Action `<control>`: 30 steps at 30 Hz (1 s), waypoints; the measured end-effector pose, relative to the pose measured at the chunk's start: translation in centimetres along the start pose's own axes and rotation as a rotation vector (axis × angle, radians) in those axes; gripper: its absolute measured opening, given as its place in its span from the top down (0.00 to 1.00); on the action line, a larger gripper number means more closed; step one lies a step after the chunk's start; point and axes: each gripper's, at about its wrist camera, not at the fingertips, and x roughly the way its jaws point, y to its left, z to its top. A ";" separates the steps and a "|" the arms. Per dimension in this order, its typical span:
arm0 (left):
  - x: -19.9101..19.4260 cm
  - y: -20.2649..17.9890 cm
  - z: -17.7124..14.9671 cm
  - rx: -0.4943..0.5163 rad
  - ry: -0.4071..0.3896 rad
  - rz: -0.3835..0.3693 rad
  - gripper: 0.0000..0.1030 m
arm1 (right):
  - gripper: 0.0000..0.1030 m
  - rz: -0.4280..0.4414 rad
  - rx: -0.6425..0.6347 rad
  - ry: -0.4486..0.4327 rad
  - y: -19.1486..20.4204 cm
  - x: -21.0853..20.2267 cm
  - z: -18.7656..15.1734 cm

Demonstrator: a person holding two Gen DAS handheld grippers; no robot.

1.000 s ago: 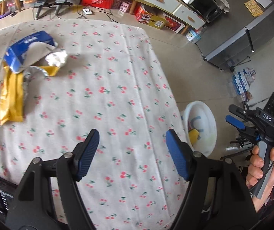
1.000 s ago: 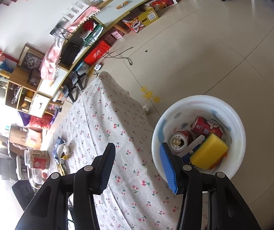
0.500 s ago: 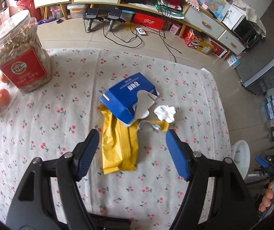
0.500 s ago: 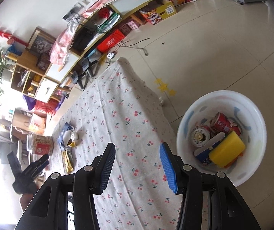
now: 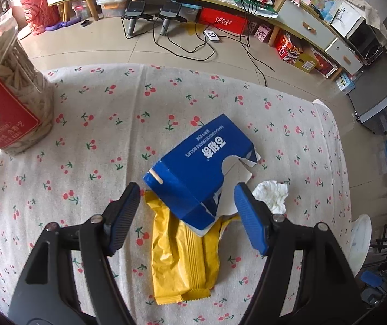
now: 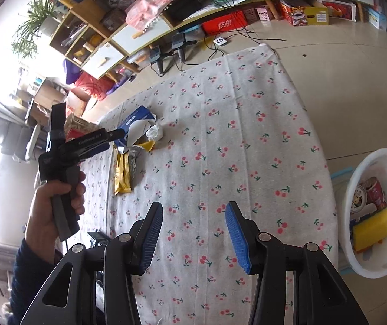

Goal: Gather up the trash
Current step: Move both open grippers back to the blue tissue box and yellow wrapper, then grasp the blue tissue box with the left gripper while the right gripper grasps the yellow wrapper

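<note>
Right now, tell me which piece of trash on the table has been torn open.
The blue cardboard box: its side is ripped, showing white inside. It lies partly over the yellow wrapper; the crumpled white tissue sits beside it.

Worktop cover (image 5: 182, 100): matt printed cloth
Blue box (image 5: 201, 162): torn glossy cardboard
Yellow wrapper (image 5: 182, 257): shiny crinkled plastic
Tissue (image 5: 272, 195): crumpled white paper
Basin (image 6: 366, 168): smooth white plastic
</note>
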 end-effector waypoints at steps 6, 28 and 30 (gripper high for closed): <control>1.2 0.9 0.3 -0.061 -0.002 -0.015 0.39 | 0.52 0.010 -0.016 0.053 1.3 2.7 0.4; -5.5 7.8 -3.5 -0.213 -0.065 -0.161 0.50 | 0.52 0.196 -0.057 0.077 10.9 16.6 2.3; -6.3 8.3 -4.0 -0.216 -0.074 -0.161 0.50 | 0.52 0.174 -0.083 0.078 11.9 17.6 2.1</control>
